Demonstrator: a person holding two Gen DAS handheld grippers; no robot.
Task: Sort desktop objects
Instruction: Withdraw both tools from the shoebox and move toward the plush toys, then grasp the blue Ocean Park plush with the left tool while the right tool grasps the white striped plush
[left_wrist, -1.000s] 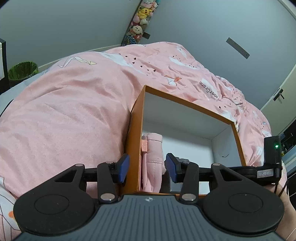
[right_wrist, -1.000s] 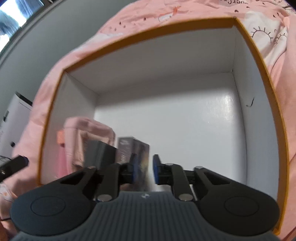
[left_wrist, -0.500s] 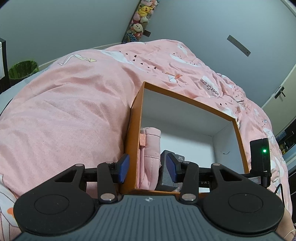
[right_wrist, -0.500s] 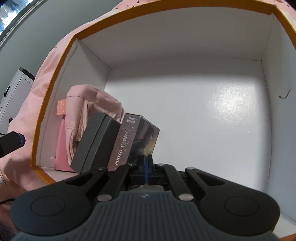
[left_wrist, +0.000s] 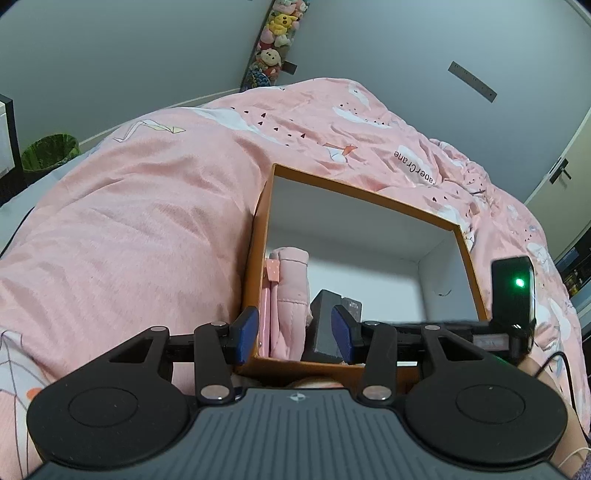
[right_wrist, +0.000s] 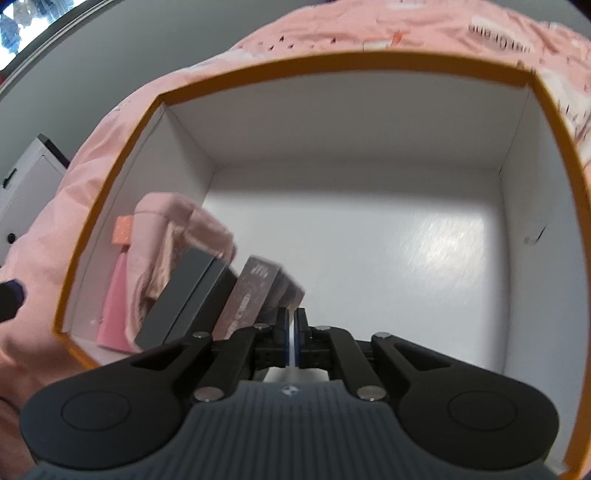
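Observation:
An orange box (left_wrist: 365, 197) with a white inside stands on the pink quilt (left_wrist: 147, 221). At its left end a pink fabric pouch (left_wrist: 291, 280) stands upright. A dark grey box (left_wrist: 323, 325) leans on the pouch, and a photo card box (right_wrist: 251, 295) leans on the grey box. My left gripper (left_wrist: 294, 330) is open and straddles the box's near-left corner, one finger outside the wall and one inside. Over the orange box (right_wrist: 332, 64), my right gripper (right_wrist: 293, 332) is shut on nothing, just right of the photo card box.
A black unit with a green light (left_wrist: 513, 291) sits at the box's right wall. A green wastebasket (left_wrist: 50, 151) and a hanging row of plush toys (left_wrist: 275, 29) are beyond the bed. A white cabinet (right_wrist: 26, 177) stands at the left. The box floor's right half is bare.
My right gripper's jaws closed fully and its view rolled and drew back a little. The photo card box now rests against the grey box. The left gripper stayed put.

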